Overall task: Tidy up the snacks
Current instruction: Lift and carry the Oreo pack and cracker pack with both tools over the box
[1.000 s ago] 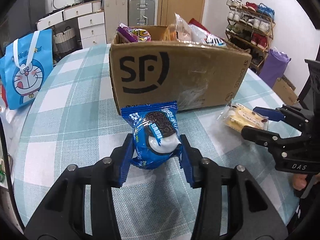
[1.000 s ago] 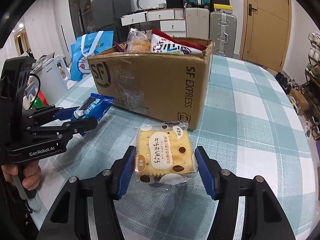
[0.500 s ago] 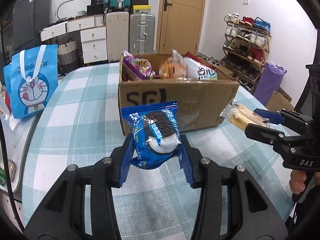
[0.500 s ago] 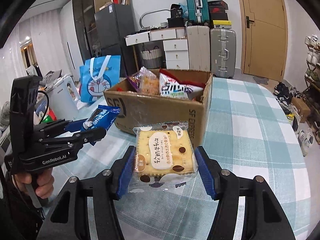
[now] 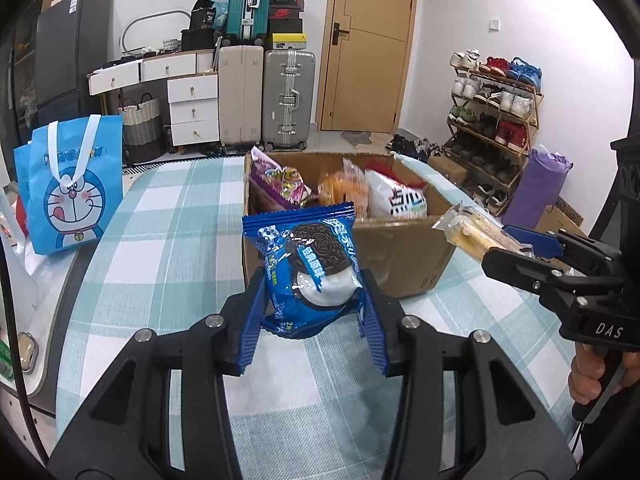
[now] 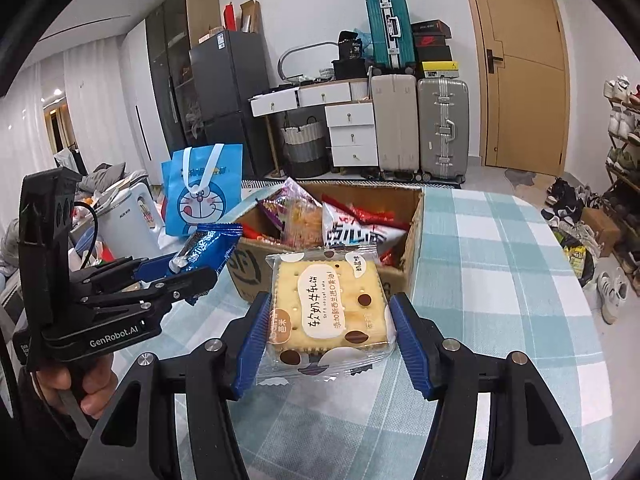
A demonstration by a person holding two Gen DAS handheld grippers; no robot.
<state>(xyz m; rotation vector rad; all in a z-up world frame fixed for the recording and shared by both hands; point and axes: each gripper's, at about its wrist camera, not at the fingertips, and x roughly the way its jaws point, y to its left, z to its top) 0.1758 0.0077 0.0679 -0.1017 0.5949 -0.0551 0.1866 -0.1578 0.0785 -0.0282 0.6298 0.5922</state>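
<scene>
**Two packets heading for the box**

I am gripping the cookie pack (image 5: 308,268) in my left gripper (image 5: 310,320) and the cracker pack (image 6: 328,308) in my right gripper (image 6: 326,336), both just short of the box (image 5: 400,256). I should be clearing its stiff cardboard rim before releasing; the glossy, crinkly wrappers are slippery.

Blue cookie packet (image 5: 306,268) and clear-wrapped cracker cake (image 6: 328,308), both held upright, clear of the bench, before the open snack-filled cardboard box (image 5: 404,256).
</scene>
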